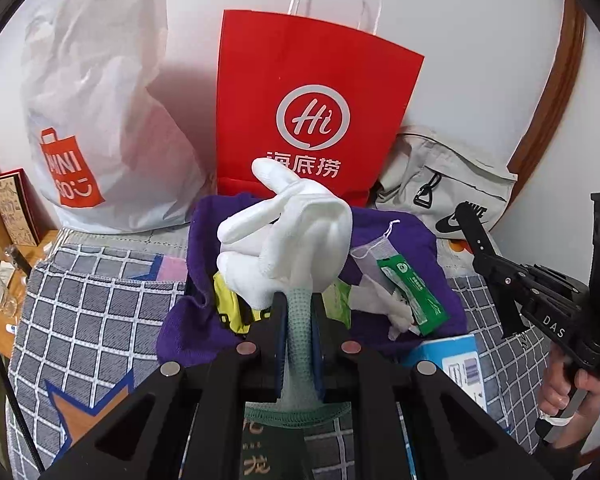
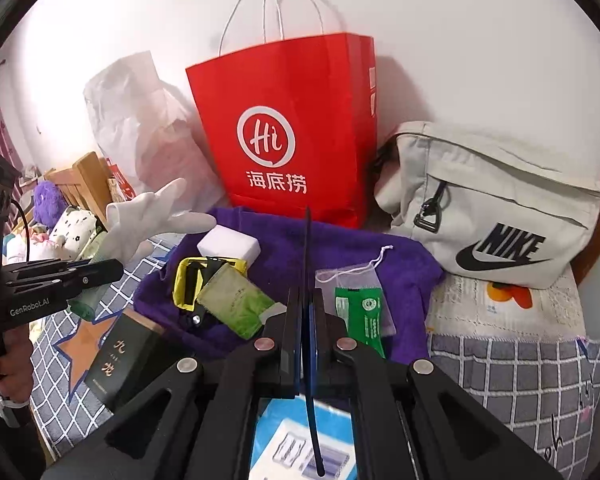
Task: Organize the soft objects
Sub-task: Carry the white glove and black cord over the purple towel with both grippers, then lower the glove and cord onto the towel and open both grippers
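The left gripper [image 1: 298, 304] gripped a white glove [image 1: 284, 224] by its green cuff above the purple towel [image 2: 300, 248]; the right gripper [image 2: 306, 300] seemed clenched, apparently empty.

A bed covered by a grey checked blanket [image 2: 520, 368] is seen. Laid directly on it are a purple towel [image 2: 284, 240], a dark green box [image 2: 120, 356] and a blue and white box [image 1: 456, 364]. A red paper bag [image 2: 296, 128], a white plastic bag [image 1: 100, 120] and a beige bag [image 2: 496, 204] are stood at the wall end.
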